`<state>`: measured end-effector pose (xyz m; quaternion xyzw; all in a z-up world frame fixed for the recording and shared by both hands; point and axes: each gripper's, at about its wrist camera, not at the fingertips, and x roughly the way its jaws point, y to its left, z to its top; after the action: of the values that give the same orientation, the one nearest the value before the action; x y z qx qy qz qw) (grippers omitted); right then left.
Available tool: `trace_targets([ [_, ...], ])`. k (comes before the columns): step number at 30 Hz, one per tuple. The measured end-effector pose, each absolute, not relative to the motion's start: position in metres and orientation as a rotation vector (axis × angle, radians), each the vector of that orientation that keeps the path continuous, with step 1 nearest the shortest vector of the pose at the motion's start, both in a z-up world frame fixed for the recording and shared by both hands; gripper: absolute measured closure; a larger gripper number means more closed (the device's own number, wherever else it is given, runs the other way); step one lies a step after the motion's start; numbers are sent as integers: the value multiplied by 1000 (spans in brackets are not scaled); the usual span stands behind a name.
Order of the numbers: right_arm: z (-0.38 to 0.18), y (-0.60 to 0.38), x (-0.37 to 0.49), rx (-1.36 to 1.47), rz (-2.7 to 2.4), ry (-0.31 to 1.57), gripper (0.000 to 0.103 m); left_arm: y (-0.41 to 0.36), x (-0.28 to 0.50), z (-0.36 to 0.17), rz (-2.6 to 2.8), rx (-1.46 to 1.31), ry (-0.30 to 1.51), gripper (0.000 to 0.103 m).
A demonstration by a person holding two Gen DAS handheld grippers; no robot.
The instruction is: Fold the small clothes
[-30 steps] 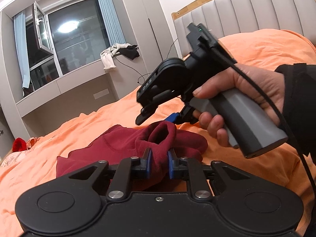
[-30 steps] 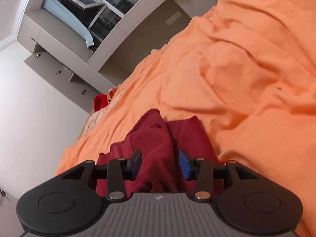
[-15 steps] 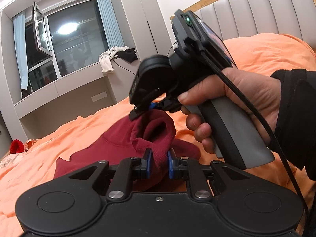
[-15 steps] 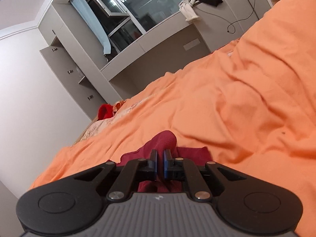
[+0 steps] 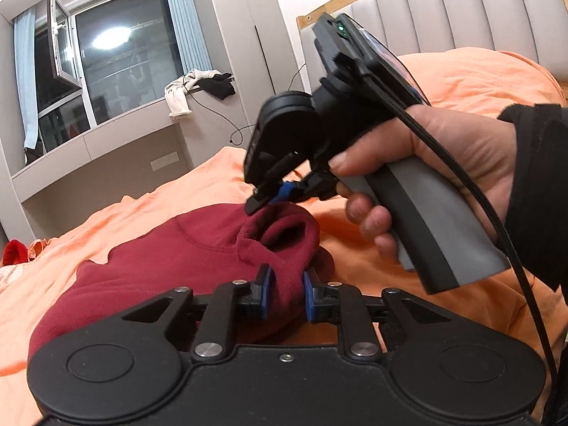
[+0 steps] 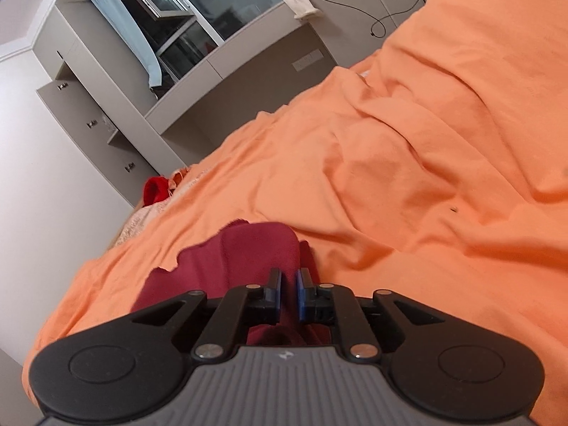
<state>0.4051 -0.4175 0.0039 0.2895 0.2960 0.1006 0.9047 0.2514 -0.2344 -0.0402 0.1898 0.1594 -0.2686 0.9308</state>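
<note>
A dark red garment [image 5: 184, 248] lies on the orange bed sheet [image 5: 408, 284], one edge pulled up into a rolled fold. My left gripper [image 5: 285, 277] pinches the near side of that fold between its blue pads, and its jaws are opening slightly. My right gripper [image 5: 269, 198], held in a person's hand [image 5: 443, 152], grips the fold's top edge from above. In the right wrist view the right gripper [image 6: 288, 277] has red garment [image 6: 255, 248] cloth between its narrow jaws, which are easing open.
A padded grey headboard [image 5: 461, 10] stands at the back right. A small bright red item [image 6: 154, 191] lies at the bed's far edge. Clothes and a cable [image 5: 198, 88] sit on the window ledge. Rumpled orange sheet [image 6: 408, 159] spreads to the right.
The right jaws went from wide apart around the fold to closed on it. The right gripper then rose, lifting the cloth's edge. The left gripper kept its pinch.
</note>
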Motion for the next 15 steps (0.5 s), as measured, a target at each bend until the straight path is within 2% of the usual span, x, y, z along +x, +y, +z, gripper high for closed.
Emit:
trace_targets([
  [3, 1, -419, 403, 600, 210, 626, 86, -233, 258, -37, -564, 380, 336, 74],
  [5, 1, -420, 401, 588, 208, 636, 82, -233, 259, -37, -588, 385, 340, 64],
  [9, -2, -424, 394, 574, 208, 657, 73, -231, 263, -38, -613, 389, 349, 60],
  [15, -1, -430, 379, 540, 226, 667, 63, -219, 272, -29, -667, 293, 391, 50],
])
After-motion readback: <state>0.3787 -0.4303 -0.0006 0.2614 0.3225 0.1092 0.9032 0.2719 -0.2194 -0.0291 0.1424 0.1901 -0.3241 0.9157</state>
